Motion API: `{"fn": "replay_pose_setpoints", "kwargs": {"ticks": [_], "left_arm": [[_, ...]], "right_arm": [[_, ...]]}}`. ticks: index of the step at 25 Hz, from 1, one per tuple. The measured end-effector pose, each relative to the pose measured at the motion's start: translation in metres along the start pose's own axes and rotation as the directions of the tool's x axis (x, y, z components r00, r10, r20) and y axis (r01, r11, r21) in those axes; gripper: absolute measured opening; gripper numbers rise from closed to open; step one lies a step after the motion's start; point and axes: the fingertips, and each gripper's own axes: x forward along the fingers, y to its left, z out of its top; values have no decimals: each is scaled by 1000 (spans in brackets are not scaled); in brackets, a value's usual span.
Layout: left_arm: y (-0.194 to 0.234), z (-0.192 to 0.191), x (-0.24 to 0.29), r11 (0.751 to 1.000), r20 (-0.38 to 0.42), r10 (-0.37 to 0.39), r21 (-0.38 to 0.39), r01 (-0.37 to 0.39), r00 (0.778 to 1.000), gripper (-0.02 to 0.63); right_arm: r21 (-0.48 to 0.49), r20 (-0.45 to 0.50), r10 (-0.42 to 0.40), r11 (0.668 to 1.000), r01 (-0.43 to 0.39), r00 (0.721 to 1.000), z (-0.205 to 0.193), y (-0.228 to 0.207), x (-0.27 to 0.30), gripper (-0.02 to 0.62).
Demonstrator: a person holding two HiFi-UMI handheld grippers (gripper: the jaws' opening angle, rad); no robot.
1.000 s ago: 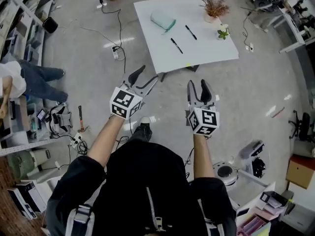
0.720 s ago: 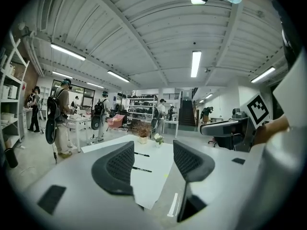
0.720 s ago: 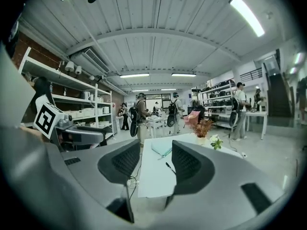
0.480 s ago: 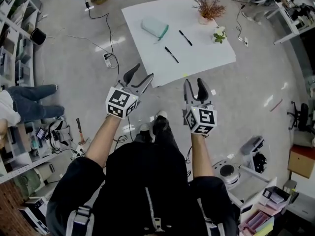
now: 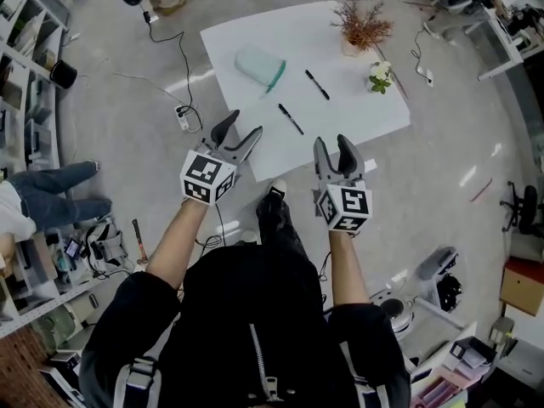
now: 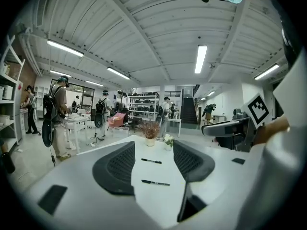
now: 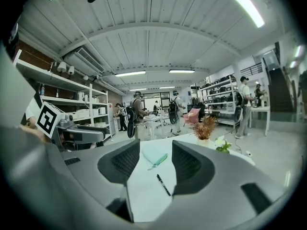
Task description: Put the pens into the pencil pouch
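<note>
At the near edge of white table (image 5: 340,113), open floor all round: left gripper (image 5: 240,127) and right gripper (image 5: 333,143), jaws apart, holding nothing. Ahead on the bare top, mint pencil pouch (image 5: 259,66) far left. Right of it, near pen (image 5: 291,118) and far pen (image 5: 317,84), parallel, slanting far-left to near-right.

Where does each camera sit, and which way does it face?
Head view: on the head, steeply down at the white table; arms, torso, left gripper, right gripper show.
Left gripper view: rides the left gripper, looks between its open jaws at near pen and far pen.
Right gripper view: rides the right gripper, looks between its open jaws at pencil pouch and near pen.
Shared: both gripper views see the near pen.
</note>
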Motion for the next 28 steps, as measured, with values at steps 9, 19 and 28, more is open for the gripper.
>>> {"fn": "replay_pose_setpoints", "kwargs": {"ticks": [9, 19, 28], "left_arm": [[50, 13, 101, 1000, -28, 22, -7, -22, 999, 259], [78, 13, 154, 998, -58, 69, 1, -69, 996, 259], [100, 7, 172, 999, -99, 45, 15, -43, 994, 259]], "right_arm": [[-5, -39, 50, 999, -50, 998, 19, -57, 93, 204], [-24, -67, 127, 991, -129, 990, 26, -89, 156, 202], [-23, -95, 135, 990, -137, 986, 19, -82, 178, 202]]}}
